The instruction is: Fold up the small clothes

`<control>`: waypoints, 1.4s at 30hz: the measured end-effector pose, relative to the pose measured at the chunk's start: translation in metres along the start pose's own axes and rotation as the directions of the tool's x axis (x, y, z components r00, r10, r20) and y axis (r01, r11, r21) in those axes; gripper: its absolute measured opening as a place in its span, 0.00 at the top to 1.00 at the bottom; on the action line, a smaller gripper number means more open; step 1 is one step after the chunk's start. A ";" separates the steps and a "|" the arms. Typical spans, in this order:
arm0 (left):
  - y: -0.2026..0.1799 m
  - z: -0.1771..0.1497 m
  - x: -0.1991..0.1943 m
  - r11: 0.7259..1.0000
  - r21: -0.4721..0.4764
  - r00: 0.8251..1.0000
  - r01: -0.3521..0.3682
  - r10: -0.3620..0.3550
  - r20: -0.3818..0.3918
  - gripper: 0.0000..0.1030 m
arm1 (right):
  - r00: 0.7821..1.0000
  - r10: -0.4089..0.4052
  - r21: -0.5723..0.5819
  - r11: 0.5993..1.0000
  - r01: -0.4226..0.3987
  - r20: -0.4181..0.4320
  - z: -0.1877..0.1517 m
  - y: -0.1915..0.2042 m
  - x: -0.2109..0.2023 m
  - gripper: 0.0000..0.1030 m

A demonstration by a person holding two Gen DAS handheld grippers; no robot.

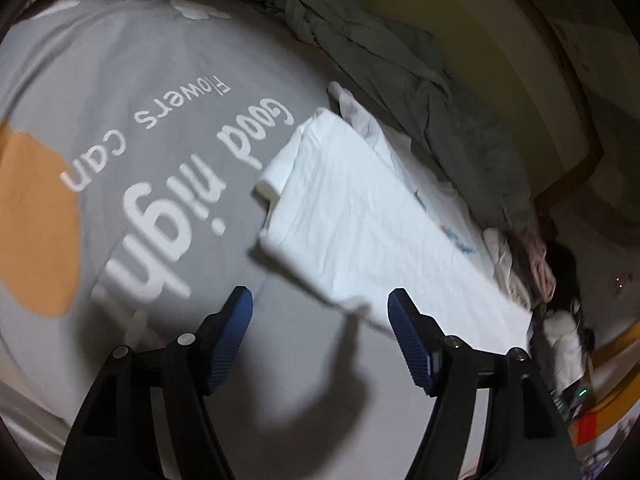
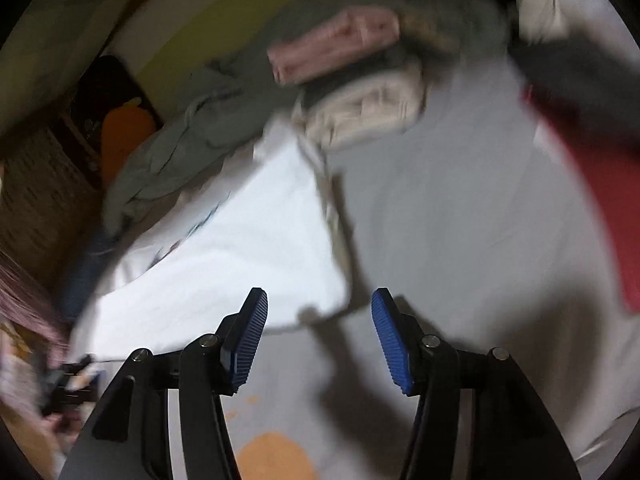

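Observation:
A small white garment (image 1: pixel 368 220) lies folded into a long strip on the grey bedspread (image 1: pixel 160 80), with a bit of blue print near its far edge. My left gripper (image 1: pixel 320 300) is open just above the strip's near corner; nothing sits between its blue pads. In the right wrist view the same white garment (image 2: pixel 240 248) stretches to the left. My right gripper (image 2: pixel 320 300) hovers open at the garment's other near corner, its left pad over the white cloth and its jaws holding nothing.
A crumpled grey-green garment (image 1: pixel 400 64) lies beyond the white one. Folded pink (image 2: pixel 336 44) and cream clothes (image 2: pixel 368 112) are stacked at the back, and a red and dark cloth (image 2: pixel 592 184) lies to the right. The bedspread carries white lettering and orange patches (image 1: pixel 36 224).

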State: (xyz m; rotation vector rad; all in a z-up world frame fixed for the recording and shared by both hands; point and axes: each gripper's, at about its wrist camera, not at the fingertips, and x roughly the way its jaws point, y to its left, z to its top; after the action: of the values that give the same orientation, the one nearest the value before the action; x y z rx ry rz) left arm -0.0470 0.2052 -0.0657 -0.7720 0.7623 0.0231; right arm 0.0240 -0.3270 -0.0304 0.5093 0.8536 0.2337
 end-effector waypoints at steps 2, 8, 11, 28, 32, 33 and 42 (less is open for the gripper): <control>-0.001 0.011 0.007 1.000 -0.017 1.000 0.011 -0.011 0.025 0.33 | 1.000 0.024 0.027 0.999 -0.024 0.001 0.003 -0.002 0.008 0.46; -0.004 0.022 0.020 0.997 0.015 0.996 -0.077 0.077 0.048 0.94 | 1.000 -0.016 0.026 1.000 0.016 0.017 0.021 -0.004 0.026 0.95; -0.015 0.019 -0.004 0.992 0.077 0.991 -0.099 0.092 0.094 0.94 | 0.997 -0.003 0.006 1.000 0.003 0.076 0.018 -0.001 0.003 0.96; -0.042 0.002 -0.051 0.894 0.317 0.945 -0.317 0.270 0.182 0.59 | 0.938 -0.325 -0.138 0.930 0.340 0.122 -0.033 0.021 -0.063 0.68; -0.054 0.048 -0.032 0.870 0.379 0.946 -0.316 0.260 0.193 0.56 | 0.914 -0.320 -0.181 0.912 0.369 0.250 -0.004 0.044 -0.079 0.66; -0.054 0.063 -0.015 0.876 0.401 0.963 -0.269 0.235 0.134 0.56 | 0.913 -0.314 -0.184 0.912 0.366 0.259 0.002 0.048 -0.080 0.63; -0.026 0.101 0.073 0.946 0.316 0.978 -0.073 0.129 -0.161 0.88 | 0.943 -0.210 -0.371 0.879 0.298 0.259 0.030 0.109 -0.039 0.58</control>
State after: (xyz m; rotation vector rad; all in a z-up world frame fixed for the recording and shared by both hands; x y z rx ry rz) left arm 0.0758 0.2326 -0.0482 -0.4391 0.9514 -0.0731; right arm 0.0226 -0.2586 0.0677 0.0245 0.6311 0.1049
